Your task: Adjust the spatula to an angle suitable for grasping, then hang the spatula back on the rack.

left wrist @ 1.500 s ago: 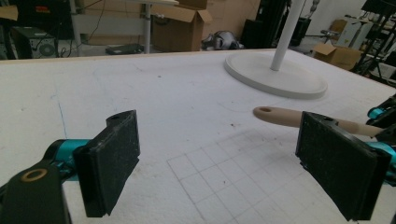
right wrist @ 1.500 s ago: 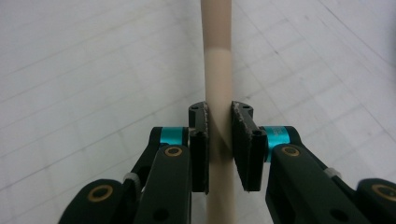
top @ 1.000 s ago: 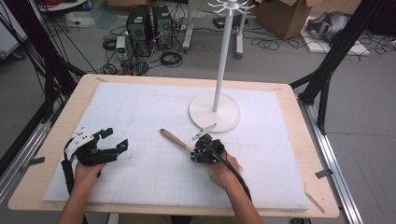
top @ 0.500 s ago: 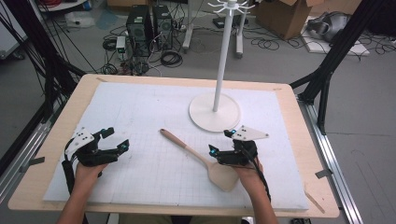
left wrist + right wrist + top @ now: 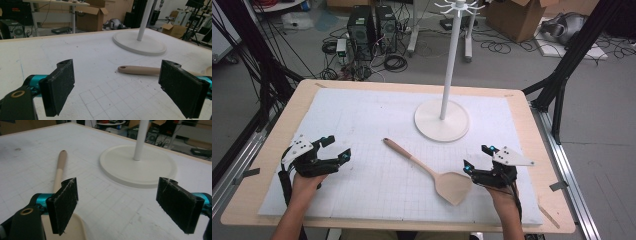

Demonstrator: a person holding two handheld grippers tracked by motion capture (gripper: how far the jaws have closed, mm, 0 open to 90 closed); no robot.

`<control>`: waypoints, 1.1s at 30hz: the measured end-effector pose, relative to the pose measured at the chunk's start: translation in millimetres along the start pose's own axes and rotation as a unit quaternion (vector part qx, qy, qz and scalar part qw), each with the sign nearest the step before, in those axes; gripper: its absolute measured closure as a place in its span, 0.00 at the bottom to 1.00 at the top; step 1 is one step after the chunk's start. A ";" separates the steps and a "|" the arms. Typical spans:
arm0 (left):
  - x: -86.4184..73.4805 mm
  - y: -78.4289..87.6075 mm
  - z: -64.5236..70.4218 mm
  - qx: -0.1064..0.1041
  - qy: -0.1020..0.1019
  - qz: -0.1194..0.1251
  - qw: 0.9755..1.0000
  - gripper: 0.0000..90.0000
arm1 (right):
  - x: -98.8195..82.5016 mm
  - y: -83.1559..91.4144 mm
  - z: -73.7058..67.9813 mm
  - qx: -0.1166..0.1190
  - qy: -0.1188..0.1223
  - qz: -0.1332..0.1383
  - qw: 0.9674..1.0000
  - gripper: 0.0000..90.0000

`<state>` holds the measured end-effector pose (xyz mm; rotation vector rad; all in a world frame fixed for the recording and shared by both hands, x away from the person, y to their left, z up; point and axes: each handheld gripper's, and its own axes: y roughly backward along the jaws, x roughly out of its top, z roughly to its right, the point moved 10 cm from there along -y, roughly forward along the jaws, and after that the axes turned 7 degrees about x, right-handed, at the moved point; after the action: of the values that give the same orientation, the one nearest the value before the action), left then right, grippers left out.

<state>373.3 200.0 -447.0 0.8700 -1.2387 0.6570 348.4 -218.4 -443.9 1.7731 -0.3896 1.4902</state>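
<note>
A wooden spatula (image 5: 427, 169) lies flat on the white gridded mat (image 5: 362, 115), handle toward the far left, blade toward the near right. My right gripper (image 5: 476, 158) rests just right of the blade. Its jaws have just been opening and now stand wide apart with nothing between them. In the right gripper view the right gripper (image 5: 120, 205) has the spatula (image 5: 60, 170) beside and under its left jaw. My left gripper (image 5: 337, 148) sits open at the mat's left, and the left gripper view has the left gripper (image 5: 115, 90) facing the spatula handle (image 5: 140, 70).
A white stand (image 5: 442, 120) with a round base and a tall pole topped by hooks rises at the mat's far middle. The mat covers a wooden table (image 5: 532, 130). Cables, computers and boxes lie on the floor beyond.
My right gripper has let go of the spatula, opened wide and moved right, off the blade. The spatula stays where it lay. The left gripper has not moved.
</note>
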 end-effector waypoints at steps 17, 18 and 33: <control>3.8 4.6 -8.7 0.028 0.017 0.002 0.999 0.16 | -4.1 29.9 25.5 -0.036 -0.006 0.020 0.999 0.18; 3.2 4.3 -8.6 0.027 0.015 0.000 1.000 0.16 | -5.5 30.0 25.8 -0.038 -0.009 0.019 0.999 0.18; 2.2 4.6 -5.3 0.023 0.013 -0.001 1.000 0.16 | -0.5 26.1 19.8 -0.030 -0.006 0.024 0.999 0.18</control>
<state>372.7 206.8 -444.4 0.8980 -1.2030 0.6965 344.7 -249.8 -435.3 1.7370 -0.4815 1.4858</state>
